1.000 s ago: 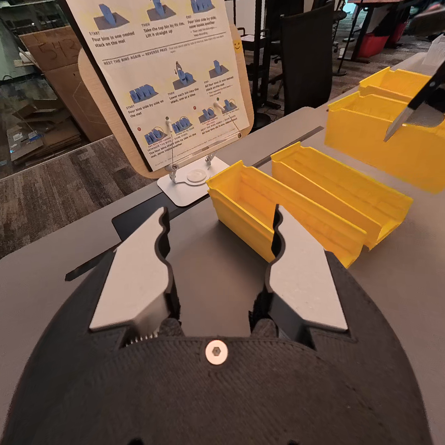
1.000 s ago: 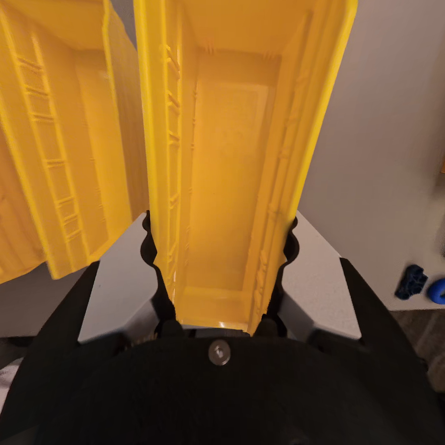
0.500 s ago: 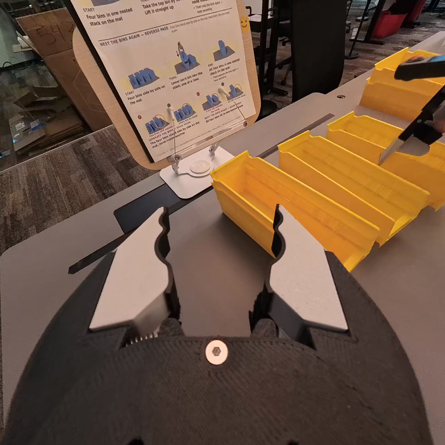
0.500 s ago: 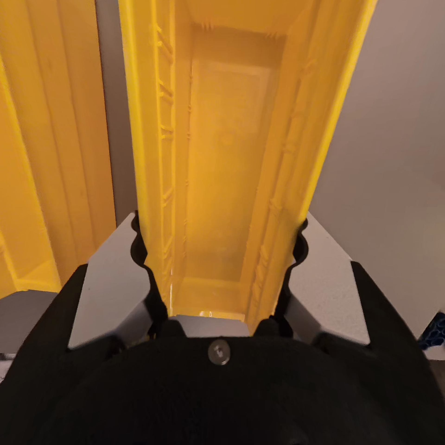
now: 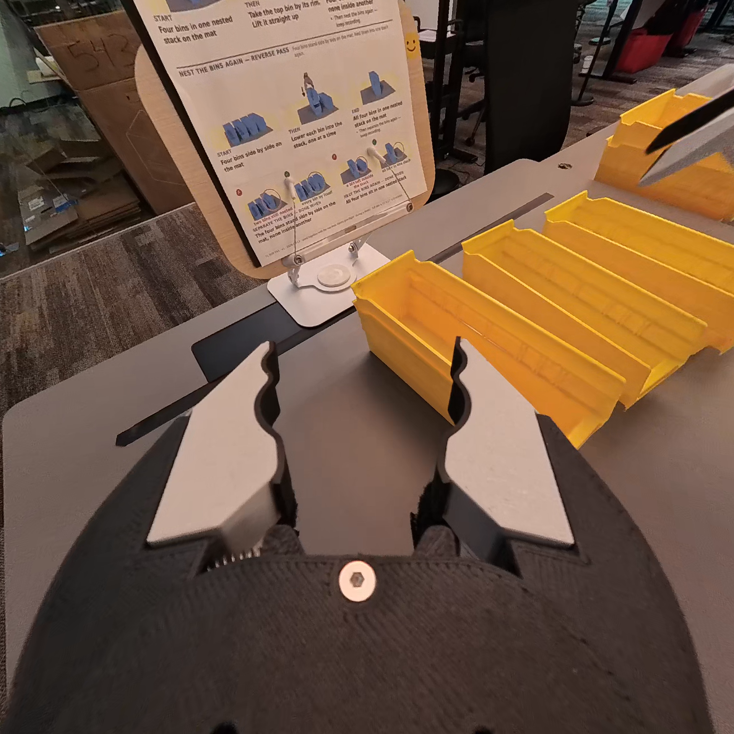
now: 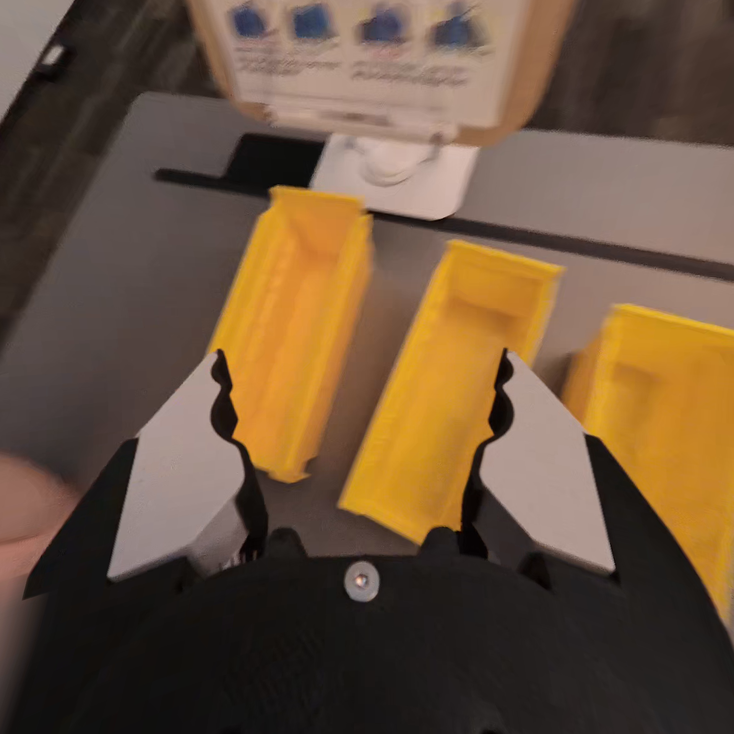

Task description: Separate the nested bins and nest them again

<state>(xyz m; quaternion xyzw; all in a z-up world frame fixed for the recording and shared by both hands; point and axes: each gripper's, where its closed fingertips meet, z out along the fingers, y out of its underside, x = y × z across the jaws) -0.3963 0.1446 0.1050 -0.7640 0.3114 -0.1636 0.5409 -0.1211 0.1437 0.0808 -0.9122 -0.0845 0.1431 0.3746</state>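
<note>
Now, left gripper (image 5: 363,349): jaws wide, bare, above the grey table (image 5: 99,397).
Right gripper (image 6: 361,357): jaws wide, holding nothing, above the bins.
Yellow bins: three side by side, apart, on the table (image 5: 488,349) (image 5: 576,294) (image 5: 643,238); fourth (image 5: 655,159) behind.
Instruction sheet (image 5: 286,131): on its stand beyond them.

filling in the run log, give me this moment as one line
phase: separating | yellow bins: four, side by side on table | left claw: open, bare | right claw: open, bare, above bins
</note>
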